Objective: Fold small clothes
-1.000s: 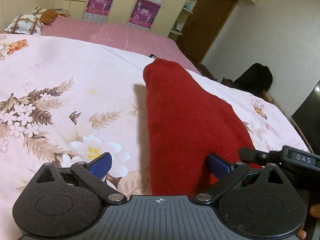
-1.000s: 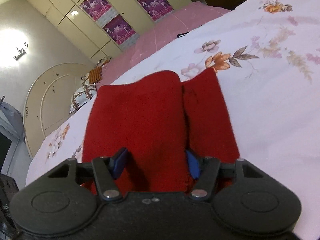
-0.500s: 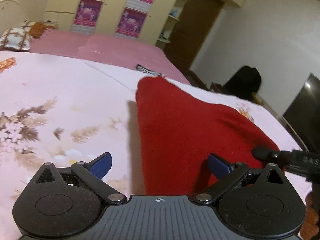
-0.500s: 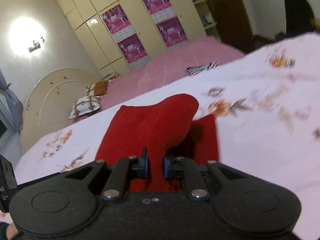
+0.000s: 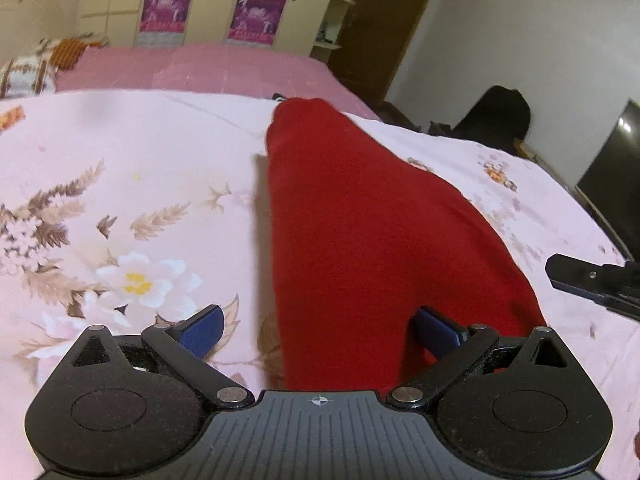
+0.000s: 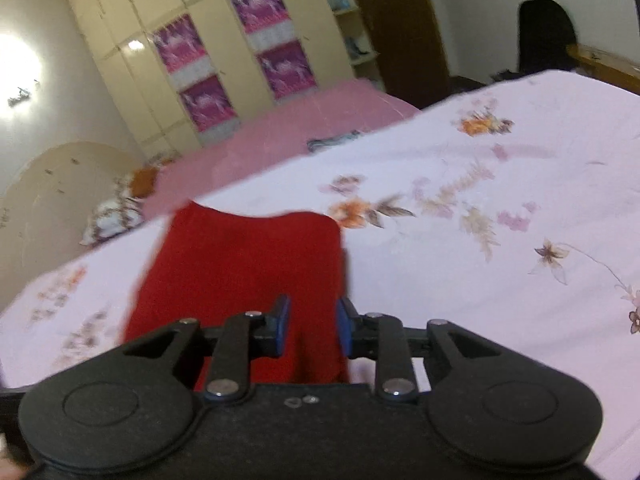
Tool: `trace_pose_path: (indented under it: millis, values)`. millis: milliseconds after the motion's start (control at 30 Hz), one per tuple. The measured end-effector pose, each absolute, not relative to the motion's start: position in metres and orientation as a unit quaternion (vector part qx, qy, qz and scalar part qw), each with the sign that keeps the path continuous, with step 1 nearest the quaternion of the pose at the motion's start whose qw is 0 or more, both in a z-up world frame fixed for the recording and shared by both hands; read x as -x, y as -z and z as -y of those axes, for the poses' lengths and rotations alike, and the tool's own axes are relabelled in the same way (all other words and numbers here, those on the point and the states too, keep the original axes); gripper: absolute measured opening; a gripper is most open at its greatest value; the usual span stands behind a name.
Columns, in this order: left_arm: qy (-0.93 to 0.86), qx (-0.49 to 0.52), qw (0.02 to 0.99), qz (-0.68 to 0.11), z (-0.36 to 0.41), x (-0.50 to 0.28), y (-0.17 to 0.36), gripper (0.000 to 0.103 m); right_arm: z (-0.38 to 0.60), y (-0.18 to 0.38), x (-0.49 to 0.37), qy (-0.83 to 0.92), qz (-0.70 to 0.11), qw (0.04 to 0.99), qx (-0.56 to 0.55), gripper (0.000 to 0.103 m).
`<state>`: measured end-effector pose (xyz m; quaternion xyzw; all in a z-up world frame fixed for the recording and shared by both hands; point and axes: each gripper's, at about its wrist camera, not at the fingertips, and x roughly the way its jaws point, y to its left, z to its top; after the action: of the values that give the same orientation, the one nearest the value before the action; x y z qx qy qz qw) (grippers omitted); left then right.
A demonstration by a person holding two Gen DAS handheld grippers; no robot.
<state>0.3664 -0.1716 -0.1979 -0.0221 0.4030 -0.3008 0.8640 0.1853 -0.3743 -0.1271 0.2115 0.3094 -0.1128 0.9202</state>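
Note:
A red knitted garment (image 5: pixel 360 220) lies folded on the floral bedsheet (image 5: pixel 120 184), long and narrowing toward the far end. My left gripper (image 5: pixel 318 328) is wide open at its near end; the right fingertip (image 5: pixel 436 330) is over the cloth and the left one over bare sheet. In the right wrist view the same garment (image 6: pixel 248 256) lies flat as one panel. My right gripper (image 6: pixel 310 320) hovers over its right edge, jaws a narrow gap apart and opening. Cloth shows in the gap, but the pads do not press on it. Part of the right gripper (image 5: pixel 592 284) shows at the left view's right edge.
A pink bedspread (image 5: pixel 200 68) with pillows (image 5: pixel 28 76) lies beyond the floral sheet. A small striped cloth (image 6: pixel 332 142) rests at their border. A wardrobe with purple posters (image 6: pixel 208 76) stands behind. A dark screen (image 5: pixel 612 184) and a black object (image 5: pixel 496 116) are past the bed's right side.
My right gripper closed on the garment's right flap, lifted it and carried it over; its jaws have now parted and the garment lies as one narrower panel. The left gripper stayed open.

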Motion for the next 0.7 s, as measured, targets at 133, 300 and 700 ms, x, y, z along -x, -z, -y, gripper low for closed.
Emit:
trace_pose_path:
  millis: [133,300,700]
  values:
    - [0.301,0.022,0.857,-0.418,0.168,-0.358,0.207,0.101,0.342,0.134,-0.177,0.085,-0.336,0.922,-0.172,0.026]
    - [0.3,-0.003,0.86,-0.412,0.172,-0.351,0.217,0.101,0.324,0.179,-0.168,0.109,-0.395,0.909,-0.07,0.021]
    - [0.3,0.012,0.869,-0.394,0.165,-0.369,0.166,0.101,0.337,0.13,-0.176,0.116,-0.337,0.924,-0.137,0.027]
